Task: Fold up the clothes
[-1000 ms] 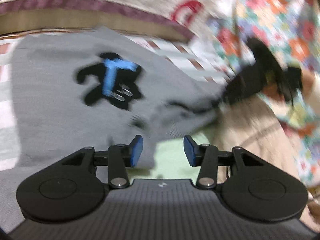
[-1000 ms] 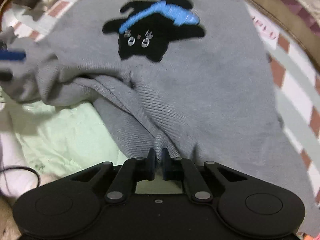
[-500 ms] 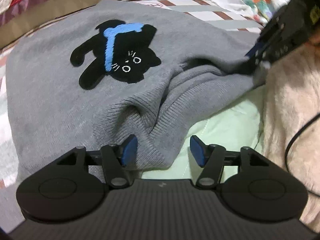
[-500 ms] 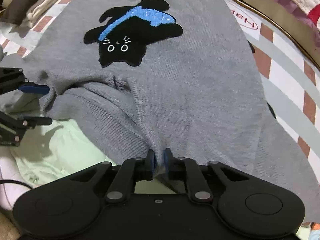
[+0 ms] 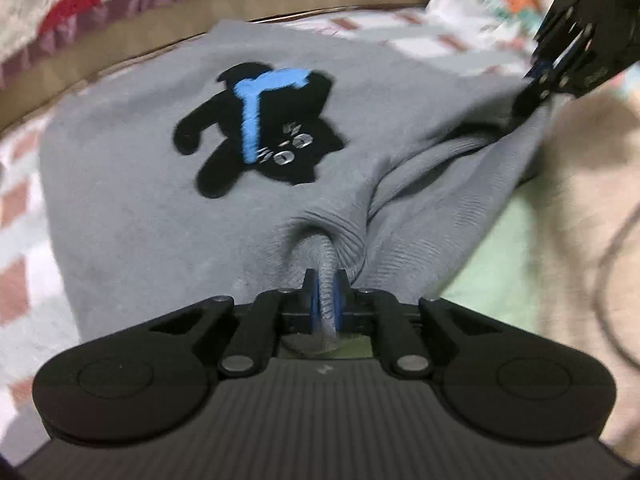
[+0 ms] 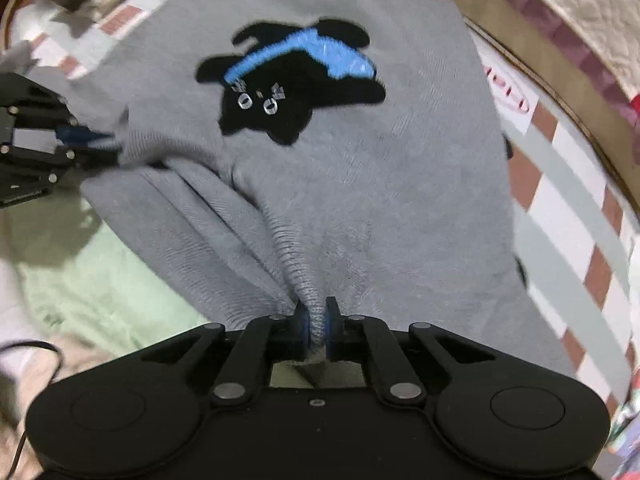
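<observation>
At the near edge of the bed (image 6: 568, 168), a grey sweater (image 5: 132, 208) is spread face up on the striped cover, with its black cat patch (image 5: 264, 132) toward the far side. A ridge of ribbed hem is pinched between the blue pads of the left tool (image 5: 325, 300), which is clamped shut on it. The right tool (image 6: 316, 328) is closing, and a similar ridge of knit is already pressed between its pads.

Only a narrow fold is held in each tool, so the knit could be pulled out of the pads if the hem is lifted quickly. Between the two grips the hem is bunched and creased; if it is carried over like that, a crooked fold is likely. A pale green cloth (image 6: 100, 280) lies under the near edge and could be dragged along. A dark cable (image 5: 612, 280) at the near right could be snagged.

Counted: one sweater, one cat patch, two tools, one green cloth, one cable.
</observation>
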